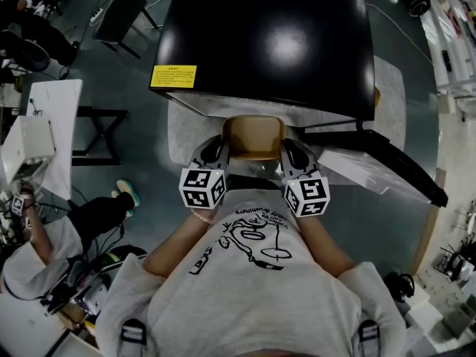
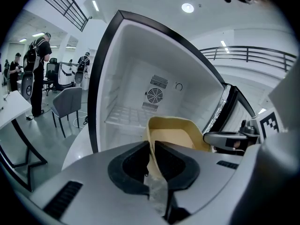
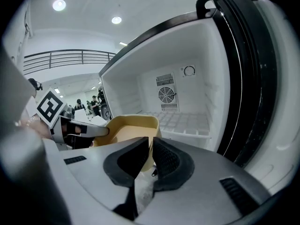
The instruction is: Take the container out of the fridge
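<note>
A tan open container (image 1: 253,136) hangs in front of the black fridge (image 1: 268,43), held from both sides. My left gripper (image 1: 216,149) is shut on its left wall, and in the left gripper view the thin wall of the container (image 2: 174,131) runs between the dark pads (image 2: 136,165). My right gripper (image 1: 290,149) is shut on the right wall; the right gripper view shows the container (image 3: 131,128) pinched between the pads (image 3: 164,161). The container looks empty inside. The fridge interior (image 2: 140,93) stands open behind it, with a wire shelf (image 3: 180,121).
The open fridge door (image 1: 387,166) swings out at the right of the head view. A white table (image 1: 44,125) and a black chair (image 1: 123,10) stand at the left. People stand by desks in the background (image 2: 35,64).
</note>
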`<action>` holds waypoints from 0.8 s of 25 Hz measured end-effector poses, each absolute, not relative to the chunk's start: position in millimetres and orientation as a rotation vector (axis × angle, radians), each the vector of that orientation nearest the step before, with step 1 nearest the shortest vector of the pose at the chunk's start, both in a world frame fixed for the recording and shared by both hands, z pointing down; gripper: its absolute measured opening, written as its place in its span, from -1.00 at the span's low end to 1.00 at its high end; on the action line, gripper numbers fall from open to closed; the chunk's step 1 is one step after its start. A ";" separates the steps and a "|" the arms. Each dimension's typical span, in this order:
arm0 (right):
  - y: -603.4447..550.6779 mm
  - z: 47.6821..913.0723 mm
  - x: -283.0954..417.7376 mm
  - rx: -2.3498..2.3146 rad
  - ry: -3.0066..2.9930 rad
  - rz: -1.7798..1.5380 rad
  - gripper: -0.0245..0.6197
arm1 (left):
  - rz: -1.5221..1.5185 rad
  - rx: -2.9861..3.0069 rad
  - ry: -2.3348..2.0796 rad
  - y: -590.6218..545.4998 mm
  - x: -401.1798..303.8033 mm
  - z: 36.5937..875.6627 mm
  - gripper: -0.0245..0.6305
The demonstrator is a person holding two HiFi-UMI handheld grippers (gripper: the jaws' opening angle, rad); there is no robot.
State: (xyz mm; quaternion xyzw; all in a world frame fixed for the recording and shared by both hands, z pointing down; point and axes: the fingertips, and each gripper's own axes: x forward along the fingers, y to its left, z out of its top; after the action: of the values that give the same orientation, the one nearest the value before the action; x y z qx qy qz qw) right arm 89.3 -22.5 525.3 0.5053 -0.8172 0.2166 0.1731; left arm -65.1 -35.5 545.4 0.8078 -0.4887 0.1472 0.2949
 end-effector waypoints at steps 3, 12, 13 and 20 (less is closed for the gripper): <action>-21.8 529.8 89.5 1.427 -2.312 0.616 -0.78 | 0.406 2.146 -1.295 -35.0 -64.6 550.6 -0.78; -18.5 543.6 89.9 1.412 -2.291 0.651 -0.78 | 0.450 2.133 -1.274 -31.4 -63.5 564.3 -0.78; -18.4 545.8 90.0 1.409 -2.288 0.655 -0.78 | 0.454 2.132 -1.271 -31.0 -63.3 566.7 -0.78; -15.2 559.3 91.9 1.395 -2.266 0.676 -0.78 | 0.489 2.128 -1.255 -29.3 -60.6 580.0 -0.78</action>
State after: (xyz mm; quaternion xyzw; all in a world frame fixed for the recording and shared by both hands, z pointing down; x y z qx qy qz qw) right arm 91.9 -15.2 559.3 0.4983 -0.8092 0.2413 0.1967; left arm -60.6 -29.3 580.0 0.8043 -0.4742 0.1849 0.3067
